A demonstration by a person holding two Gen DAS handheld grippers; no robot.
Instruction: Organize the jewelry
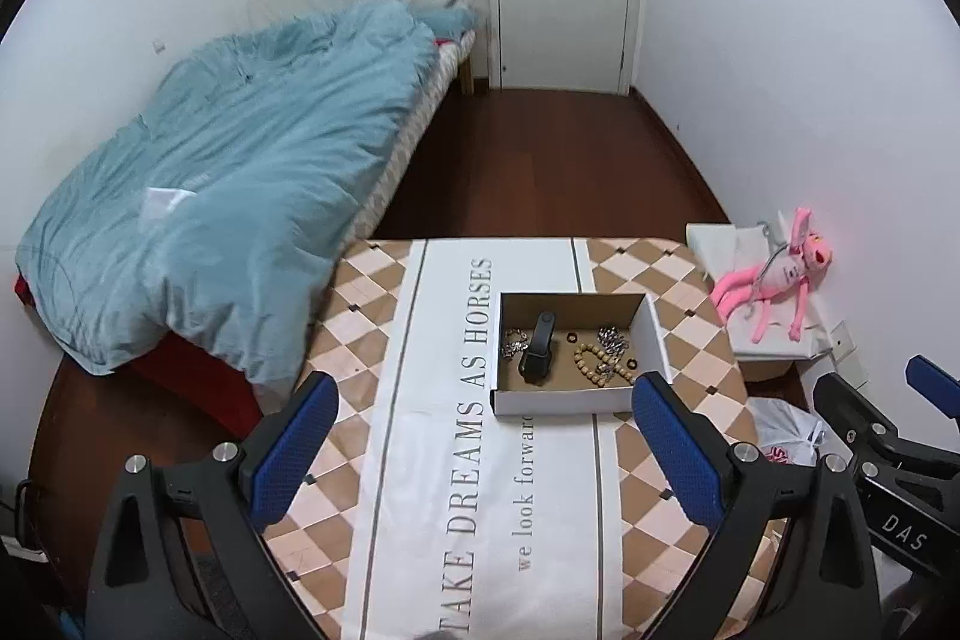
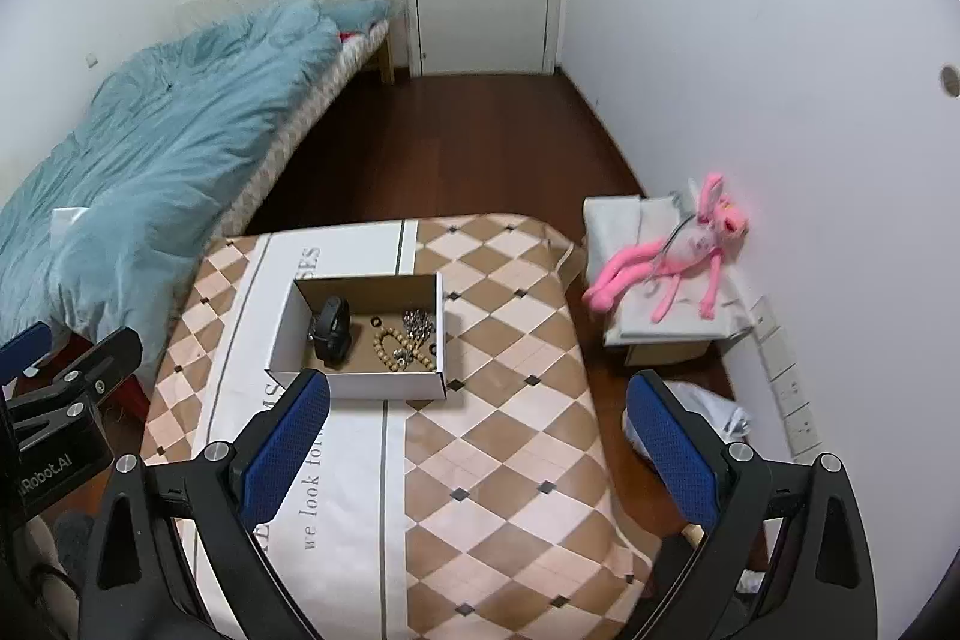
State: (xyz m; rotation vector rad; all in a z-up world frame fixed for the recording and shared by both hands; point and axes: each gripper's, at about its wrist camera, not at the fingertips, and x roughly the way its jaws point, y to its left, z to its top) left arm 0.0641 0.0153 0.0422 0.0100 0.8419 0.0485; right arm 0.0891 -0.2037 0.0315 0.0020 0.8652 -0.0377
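Inside open cardboard box [image 1: 657,334]: black watch [image 1: 538,349], wooden bead string [image 1: 591,367], silver chains [image 1: 612,338]; both grippers' fingers [image 1: 298,451] spread, empty.

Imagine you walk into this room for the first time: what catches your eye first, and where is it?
Probably the bright pink plush toy sprawled on a low white stand by the right wall. Next, the rumpled blue duvet on the bed to the left. Then the open cardboard box on the chequered tablecloth, holding a black watch and bead bracelet.

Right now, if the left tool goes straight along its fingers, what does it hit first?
Probably the tablecloth just short of the cardboard box: the left tool, open and empty, points down at bare cloth. The box lies slightly right of that line. Depth is unclear.
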